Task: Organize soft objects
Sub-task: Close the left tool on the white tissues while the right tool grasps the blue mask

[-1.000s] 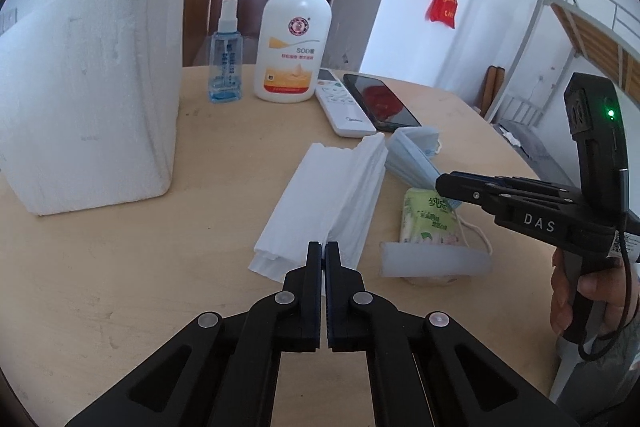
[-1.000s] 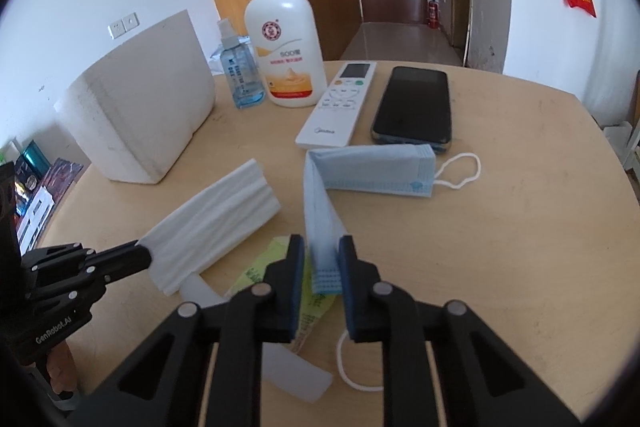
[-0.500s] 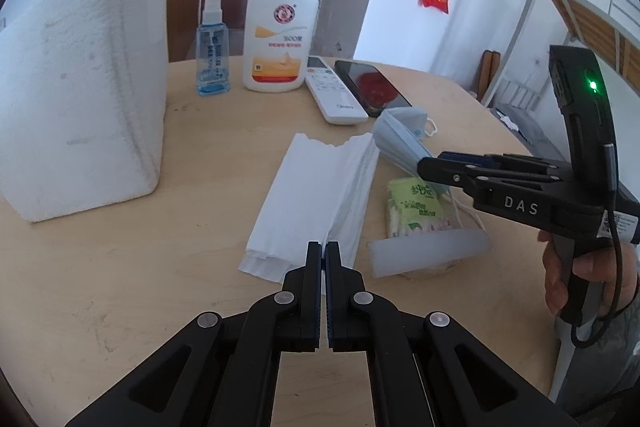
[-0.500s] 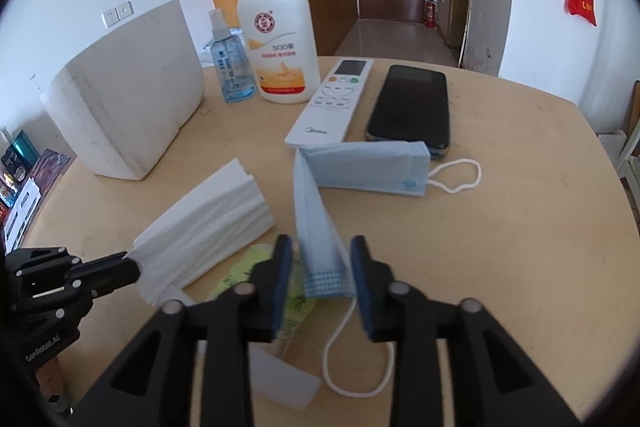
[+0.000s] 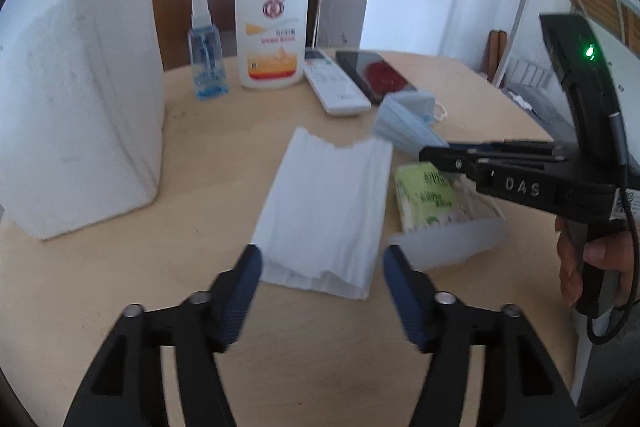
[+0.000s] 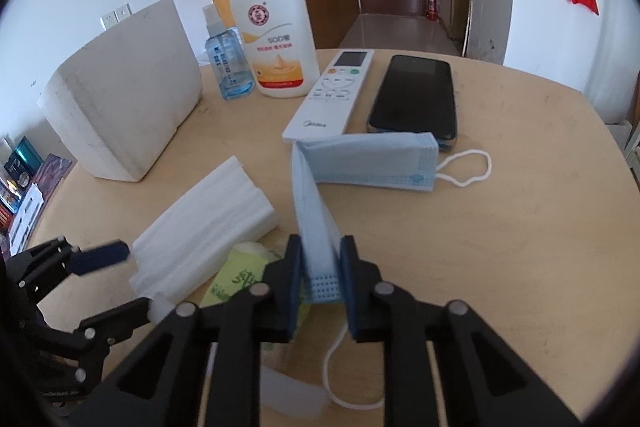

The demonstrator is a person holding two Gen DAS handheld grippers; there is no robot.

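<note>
A folded white tissue stack [image 5: 326, 205] lies on the round wooden table [image 5: 208, 147]; it also shows in the right wrist view [image 6: 208, 227]. My left gripper [image 5: 322, 269] is open, its jaws spread wide at the stack's near end. A blue face mask [image 6: 368, 163] lies by the phone, one end lifted. My right gripper [image 6: 320, 273] is shut on that lifted end. In the left wrist view the mask [image 5: 404, 123] hangs from the right gripper [image 5: 430, 153]. A green tissue pack [image 5: 430, 195] lies under it.
A white foam block [image 5: 76, 107] stands at the left. A lotion pump bottle [image 5: 272, 27], a small spray bottle [image 5: 206, 63], a remote [image 6: 332, 95] and a phone [image 6: 416, 99] sit at the back. A clear plastic piece [image 5: 448, 241] lies by the green pack.
My left gripper has opened wide from shut and moved closer to the tissue stack. My right gripper loosened half a second ago and now grips the mask end again.
</note>
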